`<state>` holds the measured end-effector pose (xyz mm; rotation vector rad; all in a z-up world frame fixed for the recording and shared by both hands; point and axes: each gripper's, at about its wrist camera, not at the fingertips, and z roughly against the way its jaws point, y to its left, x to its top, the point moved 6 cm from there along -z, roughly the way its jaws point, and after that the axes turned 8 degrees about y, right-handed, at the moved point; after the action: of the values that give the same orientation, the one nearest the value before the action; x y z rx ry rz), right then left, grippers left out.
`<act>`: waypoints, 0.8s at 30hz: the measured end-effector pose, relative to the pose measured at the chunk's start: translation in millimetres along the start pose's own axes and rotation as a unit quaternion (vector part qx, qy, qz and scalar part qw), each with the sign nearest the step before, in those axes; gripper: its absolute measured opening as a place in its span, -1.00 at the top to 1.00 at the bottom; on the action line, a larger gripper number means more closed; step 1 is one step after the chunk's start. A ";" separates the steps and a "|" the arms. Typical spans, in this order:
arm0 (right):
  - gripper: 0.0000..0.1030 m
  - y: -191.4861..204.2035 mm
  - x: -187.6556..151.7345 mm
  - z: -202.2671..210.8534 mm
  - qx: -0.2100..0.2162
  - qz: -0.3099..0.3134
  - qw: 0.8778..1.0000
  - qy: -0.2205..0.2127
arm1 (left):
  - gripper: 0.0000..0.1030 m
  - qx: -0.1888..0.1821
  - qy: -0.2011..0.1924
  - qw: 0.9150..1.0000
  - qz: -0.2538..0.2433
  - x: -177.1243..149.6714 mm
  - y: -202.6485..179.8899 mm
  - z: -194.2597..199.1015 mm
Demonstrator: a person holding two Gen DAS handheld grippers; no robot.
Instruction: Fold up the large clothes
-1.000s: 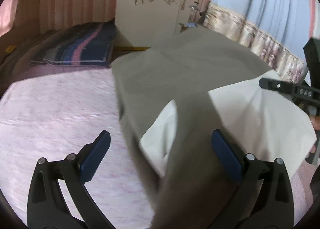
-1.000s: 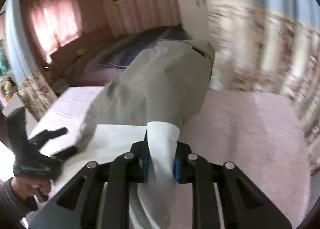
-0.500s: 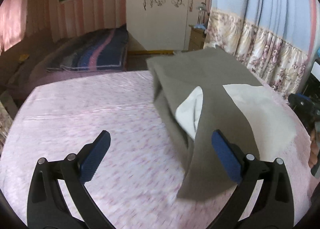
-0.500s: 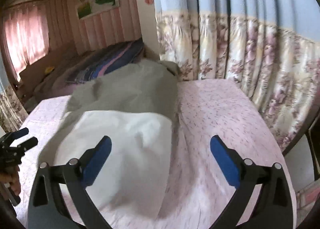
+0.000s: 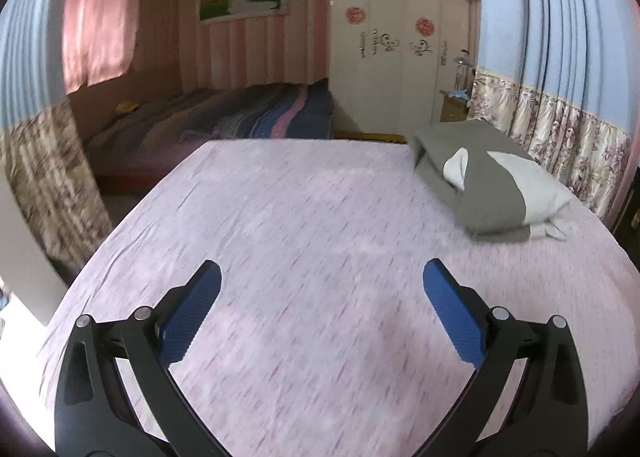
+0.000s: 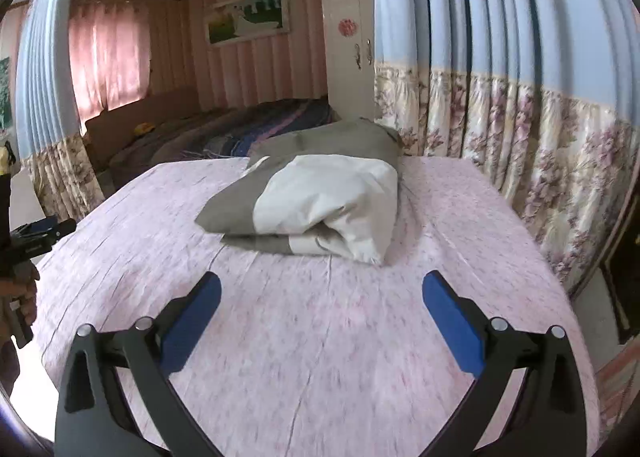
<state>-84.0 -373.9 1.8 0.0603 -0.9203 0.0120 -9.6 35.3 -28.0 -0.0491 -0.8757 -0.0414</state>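
A grey and white garment (image 6: 320, 193) lies folded in a compact bundle on the pink bedsheet (image 6: 320, 337), toward the far side of the bed. In the left wrist view the garment (image 5: 488, 189) sits at the far right. My right gripper (image 6: 320, 321) is open and empty, held above the sheet a short way in front of the bundle. My left gripper (image 5: 320, 317) is open and empty, over bare sheet (image 5: 304, 241) well to the left of the garment. It also shows at the left edge of the right wrist view (image 6: 38, 235).
Floral curtains (image 6: 540, 161) hang close along the bed's right side. A second bed with a striped blanket (image 5: 260, 117) and a white wardrobe (image 5: 400, 49) stand beyond the far edge. The bed's near edge curves below both grippers.
My right gripper let go of the white fabric and opened. Both grippers pulled back from the garment, which dropped into a folded bundle on the bed.
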 end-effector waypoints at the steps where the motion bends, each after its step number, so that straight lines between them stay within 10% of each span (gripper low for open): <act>1: -0.96 0.7 -1.7 11.1 -0.003 0.004 1.000 -0.006 | -0.94 0.001 0.003 1.000 0.005 -6.6 6.5 6.5; 9: -0.96 8.3 9.7 44.8 -0.002 -0.007 0.999 -0.044 | -0.94 -0.008 0.023 0.999 0.022 -38.2 28.0 31.0; 24: -0.96 5.8 6.2 21.4 0.005 -0.012 0.999 -0.036 | -0.94 -0.013 -0.019 1.000 0.006 10.5 8.4 29.8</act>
<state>-97.5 -369.5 20.0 0.0815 -0.9917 -0.0078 -25.2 45.3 -1.1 -0.0796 -0.9136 -0.0417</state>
